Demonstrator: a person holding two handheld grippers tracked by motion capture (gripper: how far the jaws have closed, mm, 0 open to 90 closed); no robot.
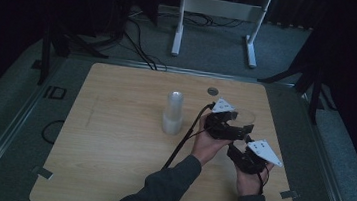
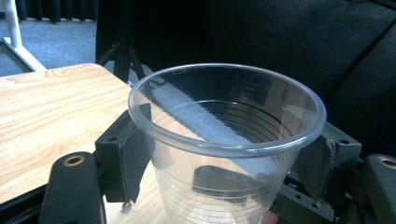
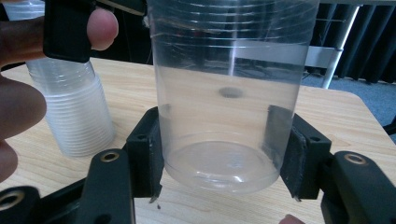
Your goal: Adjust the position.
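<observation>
Gripping one clear ribbed plastic cup (image 3: 224,93) near its base, right gripper (image 3: 224,161), jaws clamped | left gripper (image 2: 224,154) clamped below the rim, above pale wooden table (image 1: 112,139) | beyond: one upside-down stack of clear cups (image 1: 173,112).

Surface (image 1: 112,139) is showing a pale wood-grain finish, matt and smooth, with a small grey round insert (image 1: 212,91) near its far edge. Clear plastic cup (image 2: 229,140) is reading as thin, glossy, transparent plastic with fine horizontal ribs and a rolled rim. Stack of cups (image 3: 74,112) is looking cloudier, the nested ribbed walls turning it translucent white. Left gripper (image 2: 224,154) and right gripper (image 3: 219,158) fingers (image 3: 147,154) are presenting as matt black plastic with brass-coloured screw bushings. Floor (image 1: 212,44) is appearing as grey, rough-textured carpet.
</observation>
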